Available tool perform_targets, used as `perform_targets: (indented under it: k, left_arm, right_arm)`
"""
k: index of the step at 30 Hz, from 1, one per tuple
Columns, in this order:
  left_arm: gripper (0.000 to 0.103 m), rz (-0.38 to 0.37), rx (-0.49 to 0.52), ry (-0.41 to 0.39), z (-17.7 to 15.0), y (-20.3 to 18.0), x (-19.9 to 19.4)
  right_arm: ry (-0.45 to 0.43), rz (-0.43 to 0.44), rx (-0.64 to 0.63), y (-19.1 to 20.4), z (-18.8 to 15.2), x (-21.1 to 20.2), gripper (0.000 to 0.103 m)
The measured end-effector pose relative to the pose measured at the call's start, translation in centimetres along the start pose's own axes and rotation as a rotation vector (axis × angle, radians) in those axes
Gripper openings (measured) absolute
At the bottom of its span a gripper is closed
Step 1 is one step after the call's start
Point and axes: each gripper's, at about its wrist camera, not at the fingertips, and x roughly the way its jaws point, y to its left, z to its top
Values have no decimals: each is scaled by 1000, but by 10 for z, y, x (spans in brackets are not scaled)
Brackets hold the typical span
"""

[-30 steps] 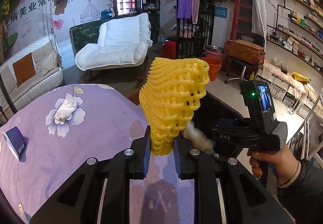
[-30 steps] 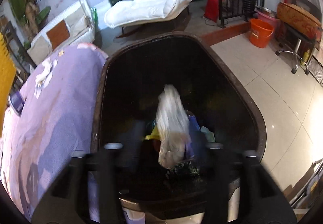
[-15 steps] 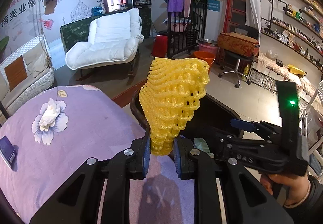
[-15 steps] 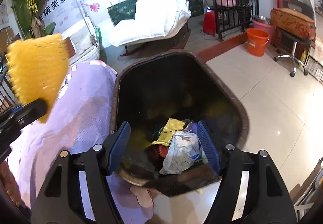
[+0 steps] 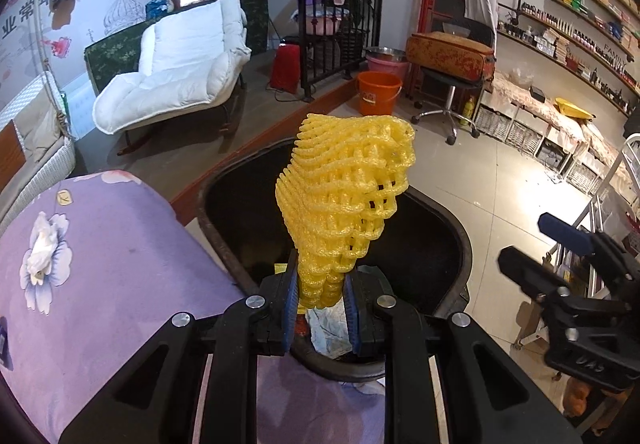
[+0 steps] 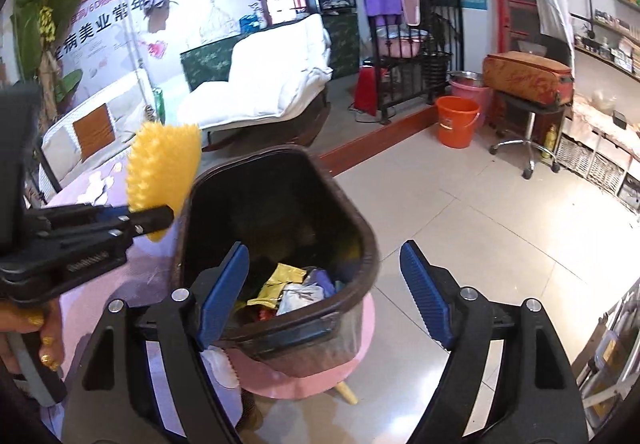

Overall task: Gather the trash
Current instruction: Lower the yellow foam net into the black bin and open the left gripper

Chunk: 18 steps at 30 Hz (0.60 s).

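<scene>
Covering the near left of both views is the purple flowered tablecloth [image 5: 120, 284], with a crumpled white tissue [image 5: 42, 250] lying on one printed flower well away from the bin. Beside the table's edge stands the dark brown bin [image 6: 360, 244], set on a pink stool [image 6: 316, 376] over the pale tiled floor [image 6: 500, 224]. Wrappers lie at the bin's bottom — a yellow packet [image 6: 280, 280] and a pale crumpled wrapper [image 6: 300, 294] touching it.

The yellow foam net [image 5: 348, 195] stands upright from the left gripper [image 5: 322, 308]; its blue pads are clamped on the net's narrow lower end, and the wide meshed top flares above them. In the left wrist view the net sits over the near rim of the bin, with the table just to its left. The person's hand [image 6: 44, 336] wraps that gripper's handle.

The right gripper [image 6: 324, 292] holds nothing — its jaws are opening, blue pads wide apart, with the bin's near rim and the floor showing between them.
</scene>
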Motion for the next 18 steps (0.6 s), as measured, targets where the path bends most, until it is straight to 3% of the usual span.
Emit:
perform_targets:
  k: [13,15,17,18]
  left_arm:
    - [24,-26,-3,87,6,-11,30]
    - [35,-14,17,96,6,-13,33]
    - [64,2,23,84,6,-12,32]
    - [67,1,20,72,6,-12,31]
  right_arm:
    - [-32,-44,68,-26,9,-13,85]
    - [-32,-46,73,-28,10,-12,86]
    - [-32,-47,78,-27,11,-12,86]
    - [-32,-46,81,-27,11,-12,86]
